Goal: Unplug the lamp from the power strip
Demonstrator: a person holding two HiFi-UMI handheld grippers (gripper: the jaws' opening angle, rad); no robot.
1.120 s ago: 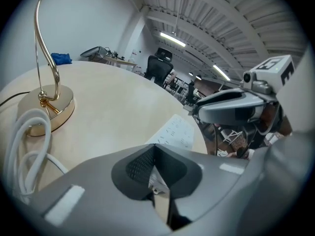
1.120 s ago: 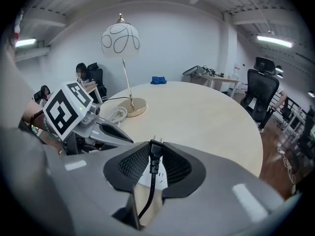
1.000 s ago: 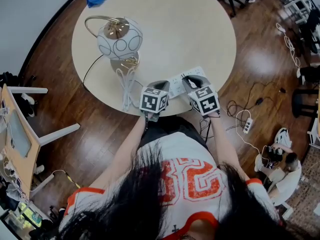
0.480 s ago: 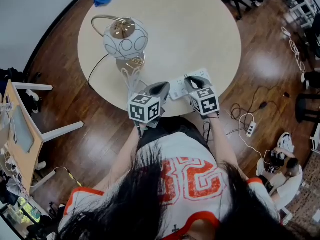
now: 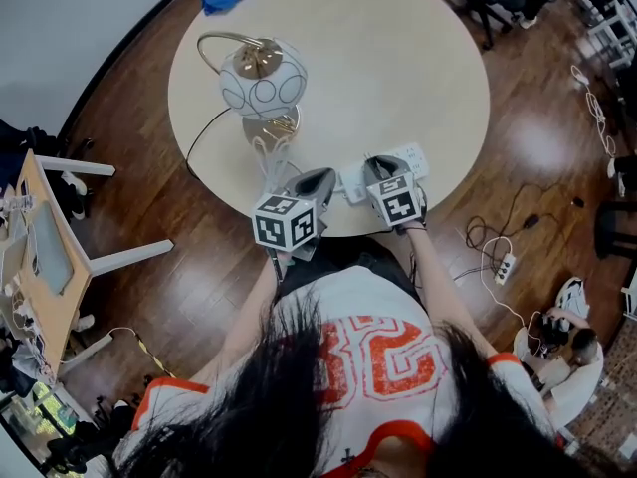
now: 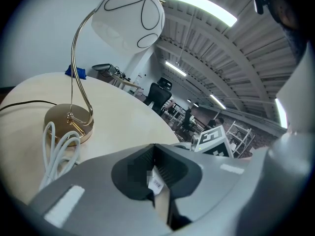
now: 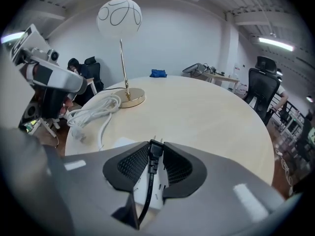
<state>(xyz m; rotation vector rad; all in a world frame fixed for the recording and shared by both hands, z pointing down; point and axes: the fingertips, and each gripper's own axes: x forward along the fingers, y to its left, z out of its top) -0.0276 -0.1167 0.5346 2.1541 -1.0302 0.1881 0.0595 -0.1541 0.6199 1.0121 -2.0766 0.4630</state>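
While the jaws of the right gripper (image 7: 155, 149) are opening, a black plug (image 7: 153, 154) is seen between the ribbed pads, which appear to be touching its sides. Two bare pins are shown at the plug's far end, pointing away over the table (image 7: 211, 112), and its black cord is led back down between the jaws. Directly beneath, the white power strip (image 7: 157, 196) lies flat on the table, near the edge closest to the person.

Since the pins are exposed and sunk in no socket, the plug is judged to be already out of the strip, and the main step is taken as done. It is assumed, not confirmed, that this plug is the lamp's. Only the release seems to be left: the plug is to be let go and laid clear of the strip.

The left gripper (image 6: 153, 149) is held off to the side, with its jaws drawn together at the tips. Only a small white scrap, too unclear to be named, is glimpsed behind them.

Farther out, the lamp (image 7: 119, 16) stands upright, well apart from the strip, with a white cable (image 7: 93, 109) coiled just beside its gold base.
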